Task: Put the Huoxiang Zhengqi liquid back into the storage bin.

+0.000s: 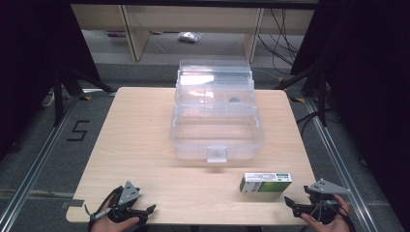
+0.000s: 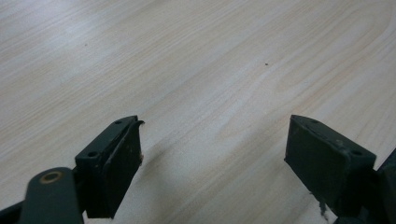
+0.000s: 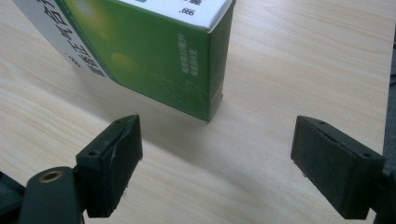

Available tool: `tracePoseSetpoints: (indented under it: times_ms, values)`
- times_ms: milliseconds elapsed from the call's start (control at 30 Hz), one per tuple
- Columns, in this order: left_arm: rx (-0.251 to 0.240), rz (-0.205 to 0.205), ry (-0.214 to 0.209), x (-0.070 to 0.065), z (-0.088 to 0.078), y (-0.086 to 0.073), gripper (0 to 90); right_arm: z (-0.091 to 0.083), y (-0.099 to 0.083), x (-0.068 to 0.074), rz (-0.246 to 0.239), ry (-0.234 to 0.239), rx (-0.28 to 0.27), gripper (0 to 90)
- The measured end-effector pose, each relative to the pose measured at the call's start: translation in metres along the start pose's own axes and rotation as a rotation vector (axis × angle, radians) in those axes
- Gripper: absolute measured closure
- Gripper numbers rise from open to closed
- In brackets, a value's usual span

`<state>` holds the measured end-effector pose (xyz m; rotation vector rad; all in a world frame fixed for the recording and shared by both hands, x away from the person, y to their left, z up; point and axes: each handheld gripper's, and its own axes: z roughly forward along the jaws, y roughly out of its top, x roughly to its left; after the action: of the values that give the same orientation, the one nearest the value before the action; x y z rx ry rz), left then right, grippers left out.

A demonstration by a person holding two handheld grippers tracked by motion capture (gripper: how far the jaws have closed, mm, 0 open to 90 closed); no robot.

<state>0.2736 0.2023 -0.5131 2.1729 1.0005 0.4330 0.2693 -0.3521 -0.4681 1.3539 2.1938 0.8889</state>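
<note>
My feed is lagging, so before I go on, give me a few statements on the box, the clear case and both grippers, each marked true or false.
1. The green and white box lies on the table, outside the clear case. True.
2. The right gripper is shut on the box. False: it is open, the box just ahead of it.
3. The left gripper is open over bare wood. True.
4. The case's lid is closed. False: it stands open.

High view above the table (image 1: pixel 145 145); gripper views low, close, the right sharing the box (image 3: pixel 154 56).
</note>
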Motion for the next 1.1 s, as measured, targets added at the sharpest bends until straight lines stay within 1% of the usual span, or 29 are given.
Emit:
tracePoseSetpoints:
  times_ms: [33, 100, 133, 167, 200, 233, 267, 300, 333, 400, 467, 500, 533, 567, 600, 633, 667, 700, 733, 767, 800, 833, 867, 900, 967, 1000, 1033, 1067, 1100]
  values:
    - [0.001, 0.002, 0.0, 0.0, 0.0, 0.0, 18.0, -0.002, 0.002, 0.001, 0.006, 0.011, 0.015, 17.0]
    - [0.003, 0.002, 0.005, 0.0, 0.001, 0.0, 17.9, -0.002, 0.002, 0.001, 0.003, 0.017, 0.015, 17.0]
    - [0.014, 0.003, 0.005, 0.0, 0.001, 0.0, 18.0, -0.003, 0.003, 0.001, 0.001, 0.026, 0.016, 17.0]
    - [0.012, 0.003, 0.004, 0.0, 0.001, 0.0, 18.0, -0.002, 0.003, -0.002, -0.041, 0.029, -0.008, 17.0]
    - [0.015, 0.006, 0.009, 0.0, 0.0, 0.0, 18.0, -0.006, 0.004, 0.003, 0.024, 0.03, 0.026, 16.8]
    - [0.015, 0.008, 0.008, 0.0, 0.0, 0.0, 18.0, -0.006, 0.006, 0.0, -0.023, 0.025, 0.02, 16.7]
    - [0.014, 0.01, 0.01, 0.001, 0.001, 0.0, 18.0, -0.006, 0.006, 0.0, -0.023, 0.025, 0.02, 16.7]
    - [0.015, 0.008, 0.023, 0.0, 0.001, 0.0, 18.0, -0.007, 0.007, 0.0, -0.027, 0.04, 0.023, 16.6]
    - [0.019, 0.008, 0.011, 0.001, 0.001, 0.0, 18.0, -0.007, 0.008, -0.002, -0.058, 0.031, -0.002, 16.7]
    - [0.014, 0.002, 0.021, 0.0, 0.002, 0.0, 18.0, -0.01, 0.011, -0.001, -0.056, 0.057, 0.016, 16.9]
    - [0.016, 0.004, 0.019, 0.0, 0.001, 0.0, 18.0, -0.011, 0.011, 0.001, -0.05, 0.059, 0.017, 16.8]
    - [0.017, 0.009, 0.02, 0.0, 0.001, 0.0, 18.0, -0.013, 0.013, 0.002, -0.05, 0.067, 0.038, 16.7]
    - [0.016, 0.008, 0.02, 0.0, 0.001, 0.0, 18.0, -0.012, 0.015, 0.0, -0.082, 0.07, 0.021, 16.7]
    - [0.015, 0.003, 0.017, 0.0, 0.002, 0.0, 18.0, -0.016, 0.016, 0.003, -0.05, 0.068, 0.04, 16.7]
    - [0.017, 0.004, 0.018, 0.0, 0.002, 0.0, 18.0, -0.016, 0.018, 0.003, -0.078, 0.07, 0.033, 16.7]
    - [0.02, 0.011, 0.009, 0.001, 0.001, 0.0, 18.0, -0.019, 0.023, 0.005, -0.102, 0.083, 0.051, 16.6]
    - [0.022, 0.012, 0.0, 0.001, 0.0, 0.0, 18.0, -0.019, 0.023, 0.005, -0.102, 0.083, 0.051, 16.6]
    - [0.023, 0.013, 0.0, 0.001, 0.0, 0.0, 17.9, -0.022, 0.027, 0.007, -0.113, 0.083, 0.067, 16.6]
    - [0.016, 0.006, 0.0, 0.0, 0.001, 0.0, 17.9, -0.022, 0.027, 0.007, -0.113, 0.083, 0.067, 16.6]
    - [0.017, 0.008, -0.001, 0.0, 0.001, 0.0, 18.0, -0.024, 0.029, 0.009, -0.11, 0.09, 0.08, 16.7]
    - [0.017, 0.007, 0.0, 0.0, 0.001, 0.0, 18.0, -0.025, 0.032, 0.007, -0.143, 0.098, 0.071, 16.8]
    - [0.015, 0.004, 0.0, 0.0, 0.001, 0.0, 18.0, -0.025, 0.034, 0.007, -0.17, 0.094, 0.065, 17.0]
    - [0.014, 0.003, 0.0, 0.0, 0.001, 0.0, 18.0, -0.027, 0.036, 0.009, -0.172, 0.099, 0.075, 17.1]
    - [0.014, 0.003, 0.0, 0.0, 0.001, 0.0, 18.0, -0.027, 0.039, 0.008, -0.204, 0.093, 0.058, 17.5]
    - [0.016, 0.005, -0.001, 0.0, 0.001, 0.0, 18.0, -0.029, 0.043, 0.01, -0.204, 0.103, 0.071, 18.5]
    - [0.014, 0.002, -0.001, 0.0, 0.001, 0.0, 18.0, -0.03, 0.045, 0.01, -0.214, 0.105, 0.067, 18.6]
    - [0.014, 0.002, -0.001, 0.0, 0.001, 0.0, 18.0, -0.031, 0.048, 0.009, -0.235, 0.107, 0.068, 18.9]
    - [0.014, 0.003, -0.001, 0.0, 0.001, 0.0, 18.0, -0.032, 0.05, 0.011, -0.229, 0.11, 0.073, 19.2]
    - [0.018, 0.006, -0.001, 0.0, 0.001, 0.0, 18.0, -0.032, 0.053, 0.011, -0.252, 0.111, 0.074, 19.4]
